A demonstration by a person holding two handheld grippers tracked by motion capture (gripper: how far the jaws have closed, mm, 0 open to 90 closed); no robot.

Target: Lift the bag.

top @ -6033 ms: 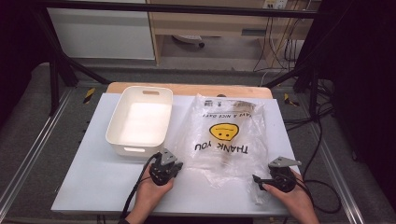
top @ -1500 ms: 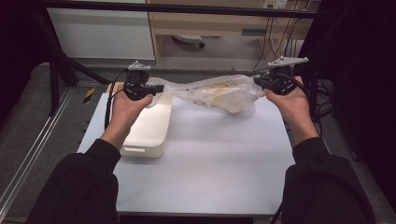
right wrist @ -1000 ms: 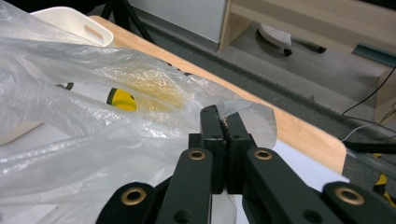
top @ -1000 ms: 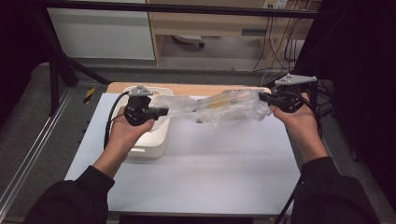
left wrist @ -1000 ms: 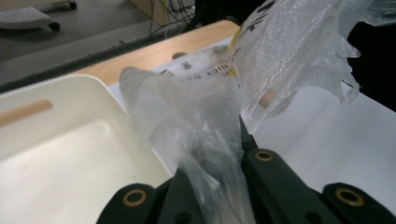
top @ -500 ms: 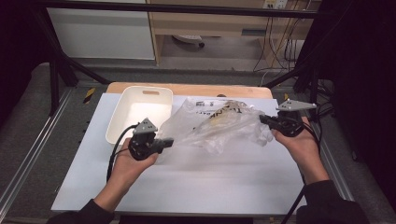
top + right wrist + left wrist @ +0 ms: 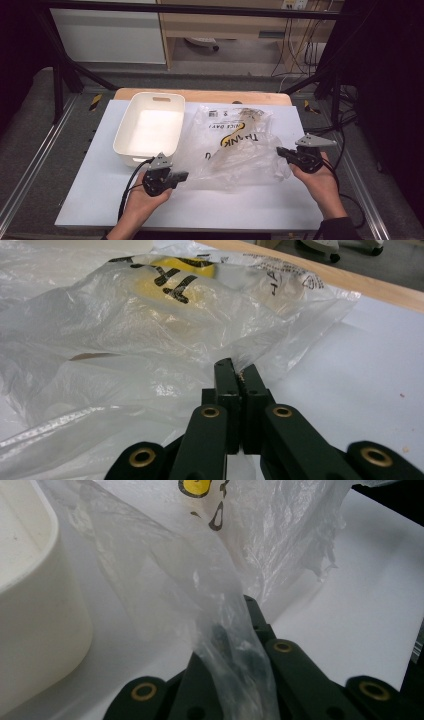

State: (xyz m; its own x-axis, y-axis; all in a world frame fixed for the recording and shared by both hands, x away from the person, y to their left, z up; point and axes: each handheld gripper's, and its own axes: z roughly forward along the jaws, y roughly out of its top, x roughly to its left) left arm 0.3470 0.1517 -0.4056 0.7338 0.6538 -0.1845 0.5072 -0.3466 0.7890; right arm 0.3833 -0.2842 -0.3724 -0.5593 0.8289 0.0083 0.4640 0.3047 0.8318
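A clear plastic bag (image 7: 235, 145) with black lettering and a yellow smiley lies crumpled across the white table top (image 7: 200, 205). My left gripper (image 7: 184, 175) is shut on the bag's near left edge; in the left gripper view the film (image 7: 220, 630) drapes over the closed jaws. On the right, my right gripper (image 7: 280, 152) is shut on the bag's right edge, and the right gripper view shows the bag (image 7: 150, 320) pinched at the jaw tips (image 7: 235, 367). Both hands sit low, close to the table.
An empty white bin (image 7: 149, 127) stands at the left, just beyond my left gripper, and its wall (image 7: 35, 630) is close in the left gripper view. A wooden board edge (image 7: 200, 95) runs along the table's far side. Cables trail at the right.
Both grippers have come down and toward the near edge, carrying the bag from stretched in the air over the bin to lying on the table.
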